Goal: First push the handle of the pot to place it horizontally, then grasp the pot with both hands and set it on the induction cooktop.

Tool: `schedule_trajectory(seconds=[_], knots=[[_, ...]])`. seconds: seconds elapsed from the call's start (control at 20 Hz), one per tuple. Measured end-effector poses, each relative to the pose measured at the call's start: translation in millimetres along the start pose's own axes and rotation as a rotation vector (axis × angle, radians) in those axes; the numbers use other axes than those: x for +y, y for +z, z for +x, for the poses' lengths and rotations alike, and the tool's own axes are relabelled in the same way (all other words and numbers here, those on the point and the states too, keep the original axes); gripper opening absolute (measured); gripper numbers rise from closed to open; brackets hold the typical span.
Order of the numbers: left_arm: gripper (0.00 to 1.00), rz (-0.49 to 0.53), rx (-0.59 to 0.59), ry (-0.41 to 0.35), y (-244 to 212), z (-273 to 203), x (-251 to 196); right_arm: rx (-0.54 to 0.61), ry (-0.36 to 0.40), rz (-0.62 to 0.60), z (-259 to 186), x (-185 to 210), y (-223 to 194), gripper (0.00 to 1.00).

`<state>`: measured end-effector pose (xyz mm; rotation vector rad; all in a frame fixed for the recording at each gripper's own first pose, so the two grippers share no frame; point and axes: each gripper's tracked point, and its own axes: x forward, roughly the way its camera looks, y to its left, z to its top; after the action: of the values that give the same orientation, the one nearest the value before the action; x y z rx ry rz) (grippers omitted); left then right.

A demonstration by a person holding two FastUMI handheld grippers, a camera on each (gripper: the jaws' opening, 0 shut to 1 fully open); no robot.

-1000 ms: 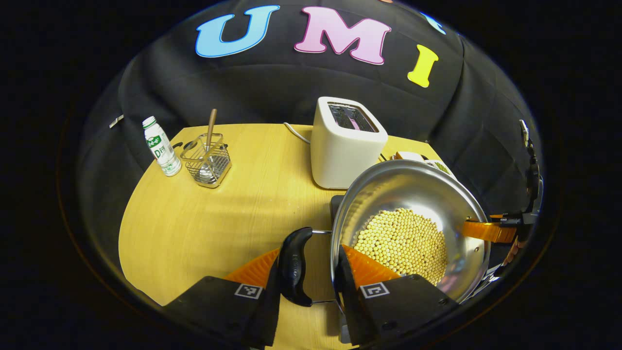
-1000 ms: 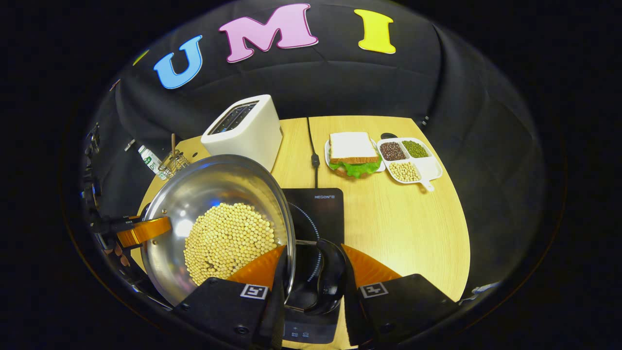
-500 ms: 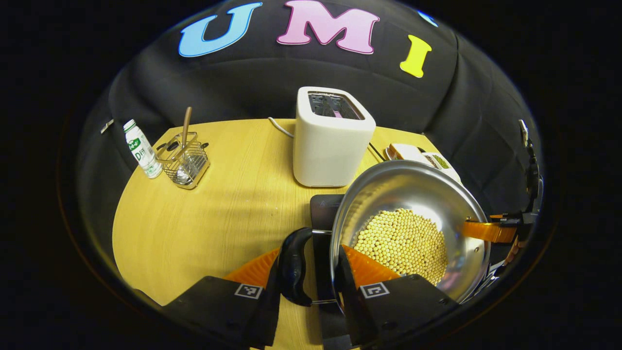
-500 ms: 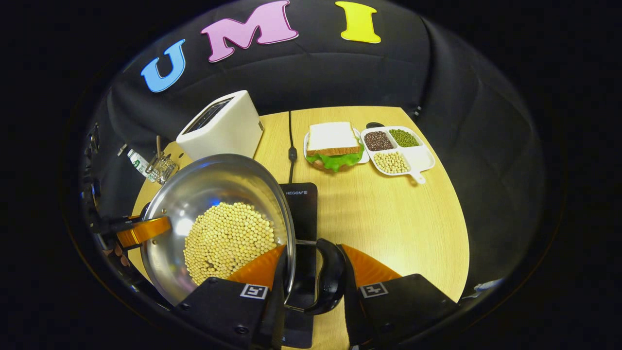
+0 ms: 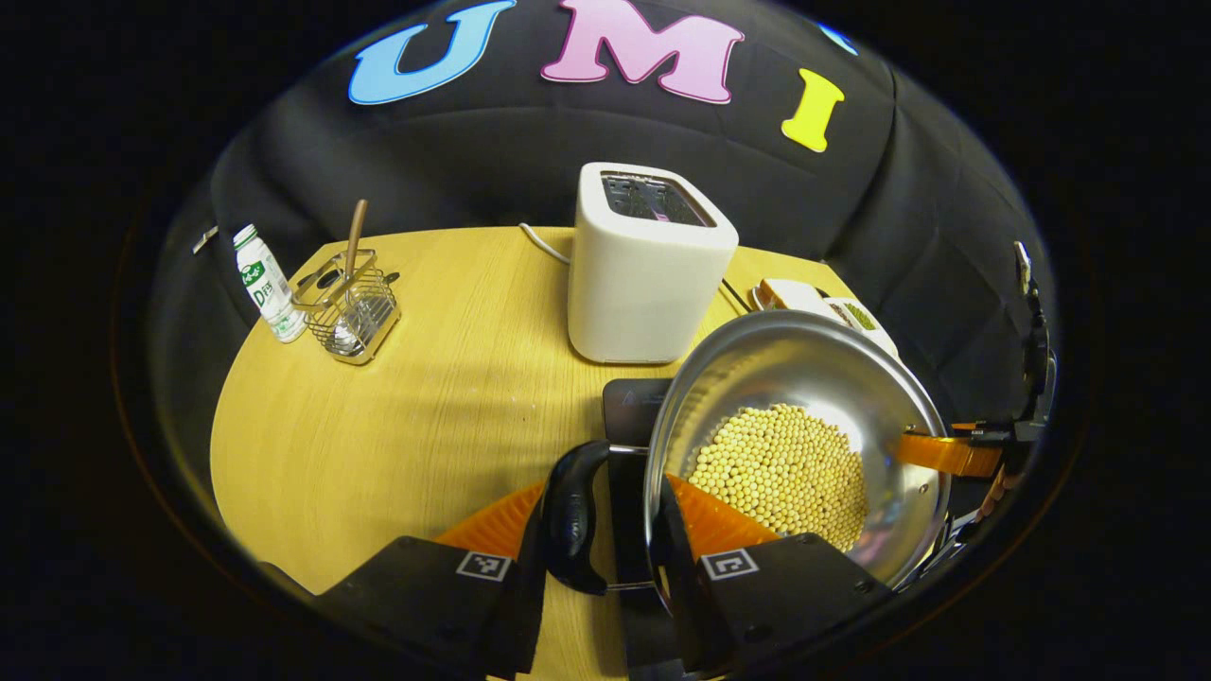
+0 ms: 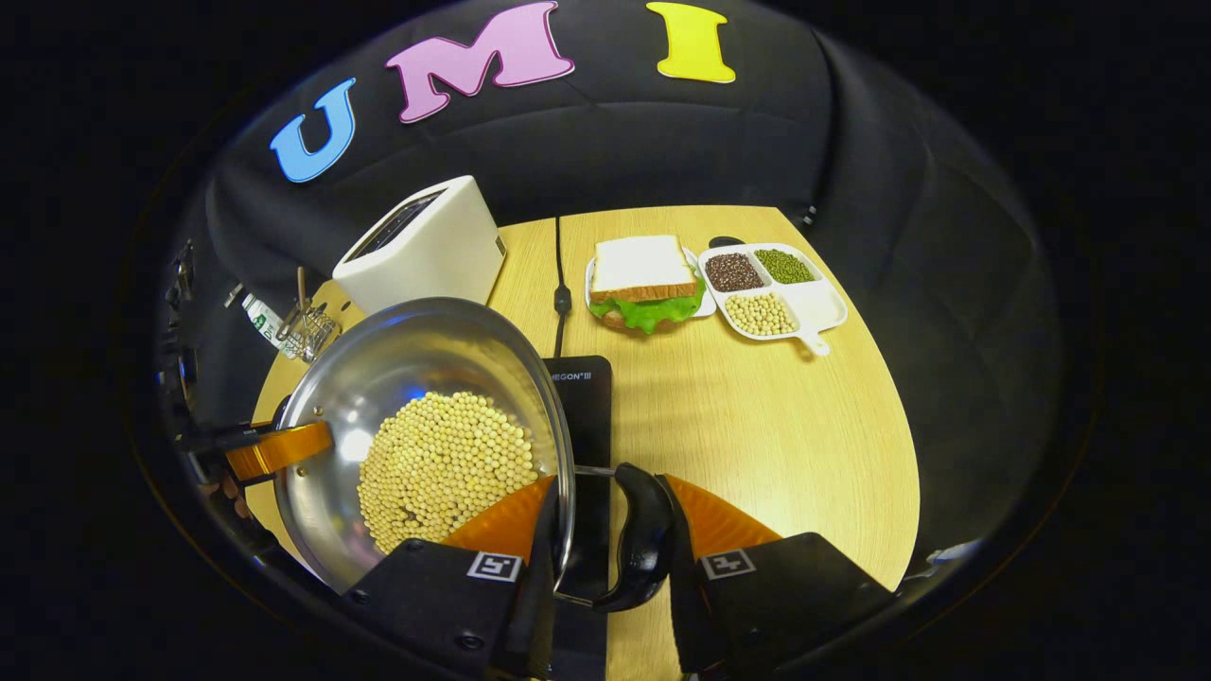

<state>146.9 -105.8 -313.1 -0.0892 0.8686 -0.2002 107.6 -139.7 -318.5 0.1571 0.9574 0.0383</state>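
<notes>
Left gripper view: left gripper (image 5: 605, 534) w/ jaws closed across the pot (image 5: 804, 378) rim and its black handle (image 5: 570, 515); one orange finger (image 5: 492, 515) sits outside the handle, the other inside the bowl, against the wall. Pot is steel, part-filled w/ soybeans (image 5: 781, 473), held above the table (image 5: 407, 426). Black cooktop (image 5: 629, 407) shows just ahead of the jaws and under the pot's near edge; whether the pot touches it cannot be told. Toaster (image 5: 648, 265) stands farther ahead. Bottle (image 5: 265, 284) and wire caddy (image 5: 345, 307) lie far ahead-left. At the pot's far rim an orange finger of the right gripper (image 5: 946, 452) reaches in.

Right gripper view: right gripper (image 6: 605, 539) likewise clamped on the opposite handle (image 6: 643, 539) and rim, one finger (image 6: 501, 520) in the bowl, one outside the handle. Pot (image 6: 416, 350) lies left of the jaws, beans (image 6: 445, 468) heaped in it; cooktop (image 6: 587, 397) directly ahead, partly under the pot. Left gripper (image 6: 274, 446) grips the far rim. Sandwich (image 6: 645, 284) on a plate and divided tray (image 6: 776, 293) of beans sit well ahead-right; toaster (image 6: 416, 246) ahead-left.
</notes>
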Motion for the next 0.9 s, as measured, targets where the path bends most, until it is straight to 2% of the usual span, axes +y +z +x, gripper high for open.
schedule_trajectory(seconds=[0.35,0.4,0.45,0.5,0.55,0.65,0.7,0.75,0.8,0.9], knots=[[0.59,0.003,0.003,-0.005,1,1,0,-0.008,-0.002,0.025,1,-1,0,0.54],[0.6,0.003,0.003,-0.006,2,1,0,-0.009,-0.003,0.031,0,-1,-1,0.5],[0.6,0.001,0.002,-0.007,2,0,-1,-0.009,-0.007,0.035,0,-2,-1,0.55],[0.61,-0.002,-0.002,-0.006,2,0,-1,-0.019,-0.017,0.037,-2,-3,-1,0.53],[0.62,-0.007,-0.004,-0.003,1,-2,-2,-0.039,-0.027,0.028,-3,-6,1,0.6],[0.65,-0.002,-0.043,-0.007,7,-9,-4,-0.081,-0.036,0.009,-12,-6,7,0.69],[0.74,0.001,-0.065,-0.03,12,-12,-10,-0.093,-0.037,0.014,-14,-6,9,0.77],[0.79,0.012,-0.077,-0.033,15,-17,-11,-0.096,-0.038,0.024,-15,-7,10,0.88],[0.95,0.031,-0.082,-0.033,15,-20,-12,-0.097,-0.04,0.035,-18,-8,9,0.91],[0.98,0.062,-0.087,-0.008,16,-23,-6,-0.103,-0.054,0.043,-21,-11,10,0.96]])
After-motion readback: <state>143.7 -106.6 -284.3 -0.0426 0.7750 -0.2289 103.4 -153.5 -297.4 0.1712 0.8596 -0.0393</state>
